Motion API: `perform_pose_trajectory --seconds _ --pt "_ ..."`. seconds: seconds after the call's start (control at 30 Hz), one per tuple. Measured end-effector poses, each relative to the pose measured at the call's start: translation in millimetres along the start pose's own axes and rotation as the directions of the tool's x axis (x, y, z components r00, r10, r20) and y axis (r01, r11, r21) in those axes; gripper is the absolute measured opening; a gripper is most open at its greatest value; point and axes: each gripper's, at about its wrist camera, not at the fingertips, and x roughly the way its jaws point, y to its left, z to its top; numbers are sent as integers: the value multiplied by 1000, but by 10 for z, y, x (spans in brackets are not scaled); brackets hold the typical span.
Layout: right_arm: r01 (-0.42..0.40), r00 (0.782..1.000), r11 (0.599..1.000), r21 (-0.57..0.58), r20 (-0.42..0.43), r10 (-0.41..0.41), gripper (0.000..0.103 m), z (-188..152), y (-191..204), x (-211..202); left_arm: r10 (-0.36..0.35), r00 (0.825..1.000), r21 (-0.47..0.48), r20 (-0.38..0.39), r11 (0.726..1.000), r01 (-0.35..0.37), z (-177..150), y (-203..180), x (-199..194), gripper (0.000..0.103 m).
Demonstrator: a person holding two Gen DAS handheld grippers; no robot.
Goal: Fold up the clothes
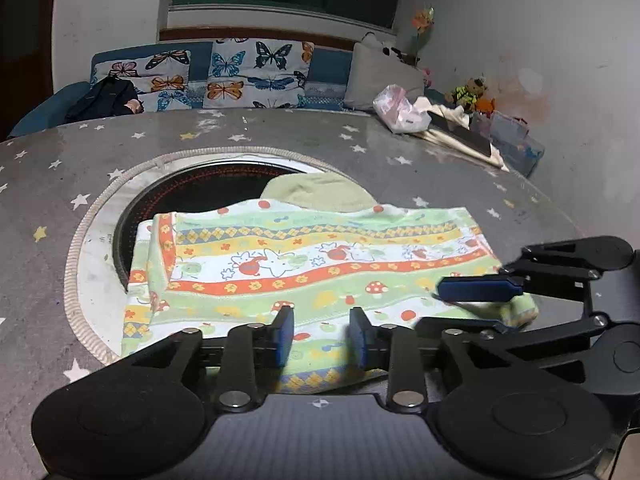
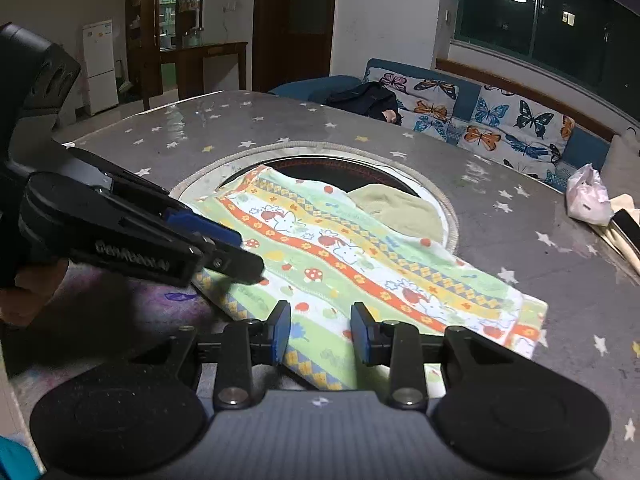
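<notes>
A folded cloth point(image 1: 320, 264) printed with green, orange and yellow bands and mushrooms lies flat on the grey starred table point(image 1: 280, 136), partly over a round opening. My left gripper point(image 1: 322, 336) is open, its blue pads apart above the cloth's near edge. From the right wrist view, the left gripper point(image 2: 250, 254) sits at the cloth's point(image 2: 360, 264) left corner. My right gripper point(image 2: 320, 332) is also open over the near edge. In the left wrist view the right gripper point(image 1: 436, 306) has its fingers above and below the cloth's right corner, apart.
A plain green cloth point(image 1: 320, 194) lies behind the patterned one, over the dark round opening point(image 1: 200, 192). A pink plastic bag point(image 1: 396, 108), a dark slab and clutter sit at the table's far right. A sofa with butterfly cushions point(image 1: 256, 72) stands behind. A hand point(image 2: 32, 284) holds the left gripper.
</notes>
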Motion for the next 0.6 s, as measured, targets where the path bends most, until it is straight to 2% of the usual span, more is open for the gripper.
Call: perform_pose_trajectory --seconds 0.13,0.3,0.6 --pt "-10 1000 999 50 -26 11 37 -117 -119 -16 -1 1000 -24 -5 1000 0 -48 55 22 37" --pt "2 1000 996 85 -13 -1 37 -154 -197 -143 5 1000 -47 0 999 -5 -26 86 -57 41" --pt "10 999 978 208 -42 -1 39 -297 -473 -171 40 999 -89 7 995 -39 -40 215 -163 47"
